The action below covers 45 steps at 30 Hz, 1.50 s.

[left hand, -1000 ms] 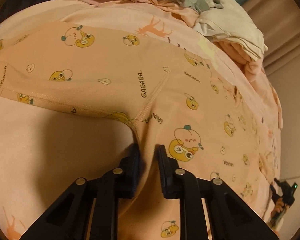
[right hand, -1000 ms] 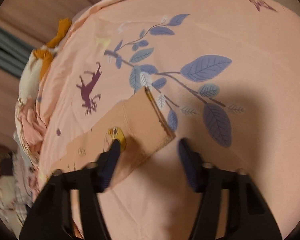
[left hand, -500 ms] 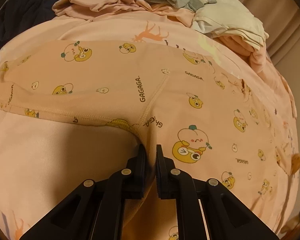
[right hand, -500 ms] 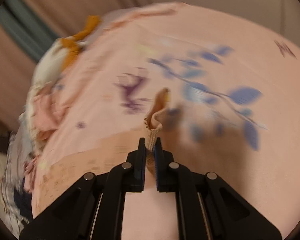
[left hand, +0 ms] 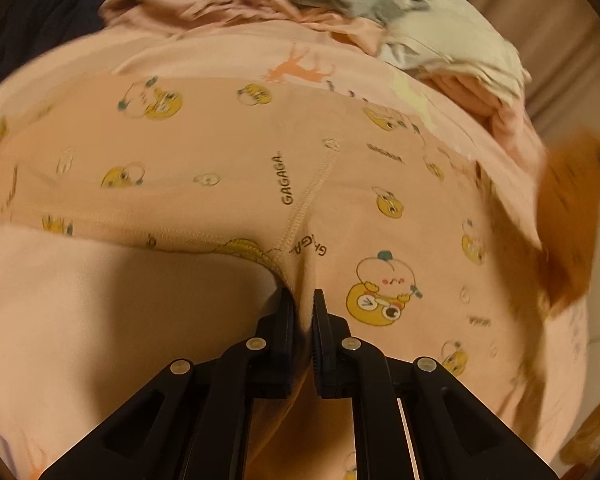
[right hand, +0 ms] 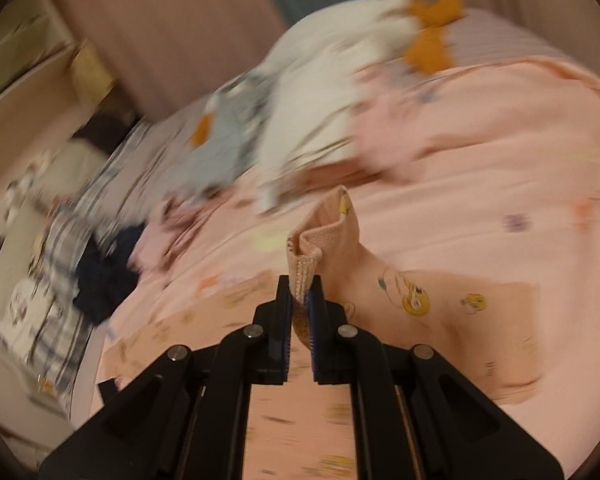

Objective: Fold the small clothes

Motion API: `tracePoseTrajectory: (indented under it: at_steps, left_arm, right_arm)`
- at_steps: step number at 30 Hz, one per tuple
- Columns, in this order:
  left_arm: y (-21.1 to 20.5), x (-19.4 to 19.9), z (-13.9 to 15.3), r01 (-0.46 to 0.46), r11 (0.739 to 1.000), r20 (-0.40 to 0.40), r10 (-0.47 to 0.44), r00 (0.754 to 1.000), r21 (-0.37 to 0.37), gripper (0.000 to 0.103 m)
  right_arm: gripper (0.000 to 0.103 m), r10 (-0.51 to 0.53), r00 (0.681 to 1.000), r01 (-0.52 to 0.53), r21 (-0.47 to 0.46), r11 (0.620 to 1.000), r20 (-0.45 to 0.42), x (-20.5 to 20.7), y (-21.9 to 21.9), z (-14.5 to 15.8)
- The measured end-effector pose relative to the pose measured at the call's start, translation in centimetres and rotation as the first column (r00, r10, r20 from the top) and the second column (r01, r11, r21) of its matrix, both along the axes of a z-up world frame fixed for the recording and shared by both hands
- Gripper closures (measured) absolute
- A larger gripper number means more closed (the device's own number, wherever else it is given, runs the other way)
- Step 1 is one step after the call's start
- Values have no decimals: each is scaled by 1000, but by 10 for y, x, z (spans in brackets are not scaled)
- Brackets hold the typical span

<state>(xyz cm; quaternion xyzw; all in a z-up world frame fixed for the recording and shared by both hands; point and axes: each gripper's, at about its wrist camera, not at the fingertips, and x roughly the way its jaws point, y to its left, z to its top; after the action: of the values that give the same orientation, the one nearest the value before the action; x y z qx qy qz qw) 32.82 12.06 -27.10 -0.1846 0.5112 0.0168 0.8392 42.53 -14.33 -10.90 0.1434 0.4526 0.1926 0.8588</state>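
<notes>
Peach bedsheet (left hand: 100,340) is carrying the patterned pants (left hand: 228,152), with a heap of white, grey and pink clothes (left hand: 380,12) lying beyond them. The pants are lying flat, long axis running left to right. The left claw (left hand: 303,300) is pinching their crotch seam. The right claw (right hand: 299,288) is clamping the ribbed cuff (right hand: 302,276), lifting that leg end upright.

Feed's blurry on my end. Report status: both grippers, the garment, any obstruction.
Left gripper shut on printed pants at the crotch seam. Right gripper shut on the ribbed cuff, lifted off the bedsheet. Laundry pile beyond, not touching.
</notes>
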Motion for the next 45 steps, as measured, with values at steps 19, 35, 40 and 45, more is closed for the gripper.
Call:
tracePoseTrajectory:
  at_steps: [19,35,40,45]
  left_arm:
    - [23,-11,67,22,905,57,3,998,-425,36]
    - [-18,46,0,-216,873,-59,212,975,-437,43]
    - [-28,66,9,-254,941,-1,261,965,-223,84]
    - [-15,65,20,-287,954,73,294,953,-90,92]
  right_arm:
    - [25,93,995,-78,-319,945,34,-32,15,-29]
    - [26,-129,991,121,-483,867,17,-88,-114,-70]
    - [28,-97,995,73,-465,882,-29,-70,-112,-95]
    - [67,-115,993,99,-485,869,-3,-59,-102,-111]
